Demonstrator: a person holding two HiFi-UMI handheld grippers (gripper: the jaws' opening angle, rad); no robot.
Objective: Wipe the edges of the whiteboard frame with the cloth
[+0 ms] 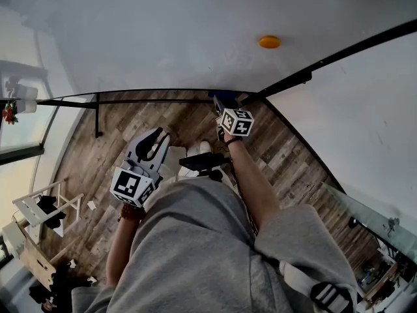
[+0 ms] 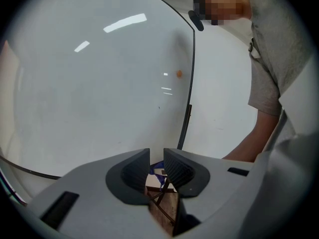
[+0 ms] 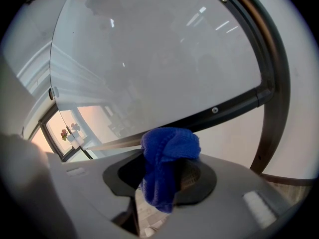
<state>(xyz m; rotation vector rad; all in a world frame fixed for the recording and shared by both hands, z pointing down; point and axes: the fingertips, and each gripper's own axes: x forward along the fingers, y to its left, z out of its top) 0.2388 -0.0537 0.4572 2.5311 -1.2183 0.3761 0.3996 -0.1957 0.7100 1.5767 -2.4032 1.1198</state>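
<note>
Cloth (image 3: 169, 148), blue, in right hand-held gripper (image 3: 164, 167)

In the right gripper view, just below the whiteboard frame (image 3: 234, 106), the cloth (image 3: 167, 163) drapes over the gap of the right tongs (image 3: 160, 178) and hides most of both jaw faces. In the head view, the marker cube (image 1: 235, 122) covers those jaws below the frame, which runs off the right edge. The orange spot (image 1: 270, 42) above the frame is too small to name.
</note>
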